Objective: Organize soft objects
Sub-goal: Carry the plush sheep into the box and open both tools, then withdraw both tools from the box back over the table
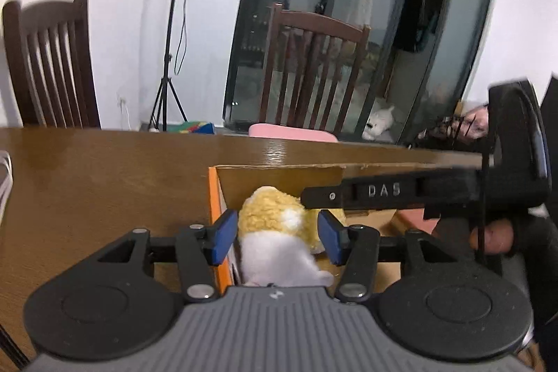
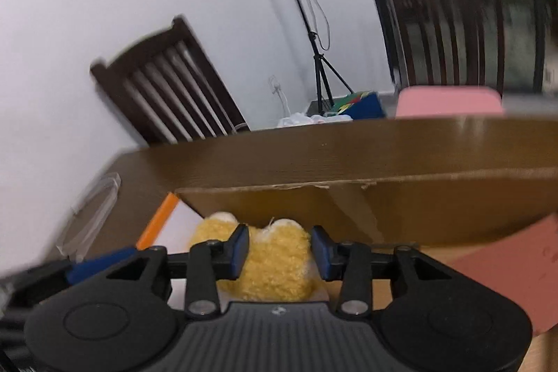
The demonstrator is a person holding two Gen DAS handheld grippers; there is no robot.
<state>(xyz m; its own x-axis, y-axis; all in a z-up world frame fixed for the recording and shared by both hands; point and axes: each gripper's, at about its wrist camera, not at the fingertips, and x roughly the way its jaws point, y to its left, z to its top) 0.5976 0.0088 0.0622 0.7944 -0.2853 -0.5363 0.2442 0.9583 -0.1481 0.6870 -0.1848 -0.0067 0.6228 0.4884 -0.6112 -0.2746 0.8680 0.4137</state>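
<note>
A yellow and white plush toy (image 1: 275,225) hangs between the blue pads of my left gripper (image 1: 277,237), over the open cardboard box (image 1: 279,173) with an orange edge. My right gripper (image 2: 279,248) has its blue pads on the toy's yellow part (image 2: 275,264) from the other side; its black body (image 1: 453,190) crosses the left wrist view on the right. A pink-red soft item (image 2: 505,271) lies in the box at the right.
The box stands on a brown wooden table (image 1: 104,180). Two dark wooden chairs (image 1: 52,58) (image 1: 314,68) stand behind it, one with a pink cushion (image 1: 289,131). A tripod (image 1: 167,75) and glass door (image 1: 383,23) are at the back. A clear container (image 2: 94,215) sits at the table's left.
</note>
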